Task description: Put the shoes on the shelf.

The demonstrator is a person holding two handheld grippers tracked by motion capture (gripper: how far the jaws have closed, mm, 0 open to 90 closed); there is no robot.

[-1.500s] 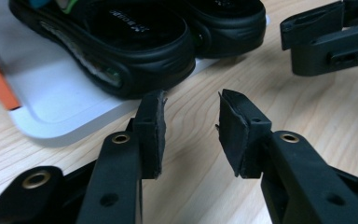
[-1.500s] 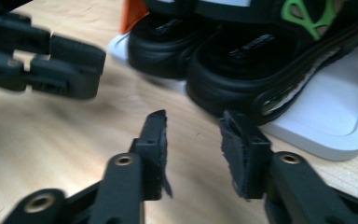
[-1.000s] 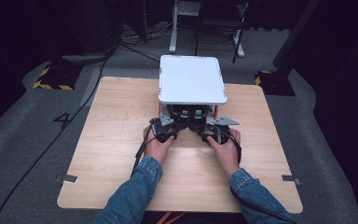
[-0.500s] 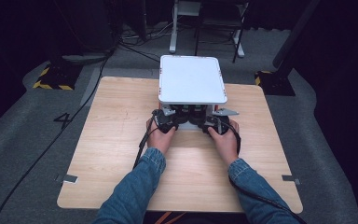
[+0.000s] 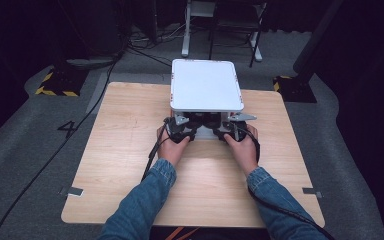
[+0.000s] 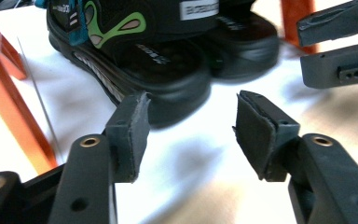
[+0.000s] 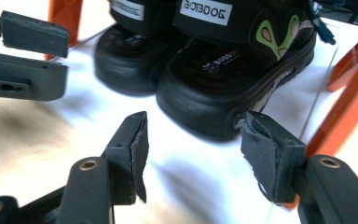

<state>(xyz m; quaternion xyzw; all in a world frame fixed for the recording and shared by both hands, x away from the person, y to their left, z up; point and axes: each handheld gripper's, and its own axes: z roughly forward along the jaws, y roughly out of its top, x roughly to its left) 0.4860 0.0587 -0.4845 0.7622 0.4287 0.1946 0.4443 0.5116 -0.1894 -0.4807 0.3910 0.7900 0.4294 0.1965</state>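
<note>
A pair of black sandals (image 6: pixel 168 51) stands side by side on the lower white shelf of a small rack with orange legs (image 6: pixel 9 107), under the white top plate (image 5: pixel 206 84), at the far middle of the desk (image 5: pixel 125 150).

The left claw (image 6: pixel 191 130) has just been opening; its jaws stand partly apart with nothing between them, just in front of the left sandal's rounded heel. The right claw (image 7: pixel 193 149) is also partly open and empty, near the heel of the right sandal (image 7: pixel 233 74).

The sandals are judged to be light, with thick rubber soles that bend a little but are not fragile or slippery. The sole edge at the heel, or the wide strap, would probably be the best hold.
</note>
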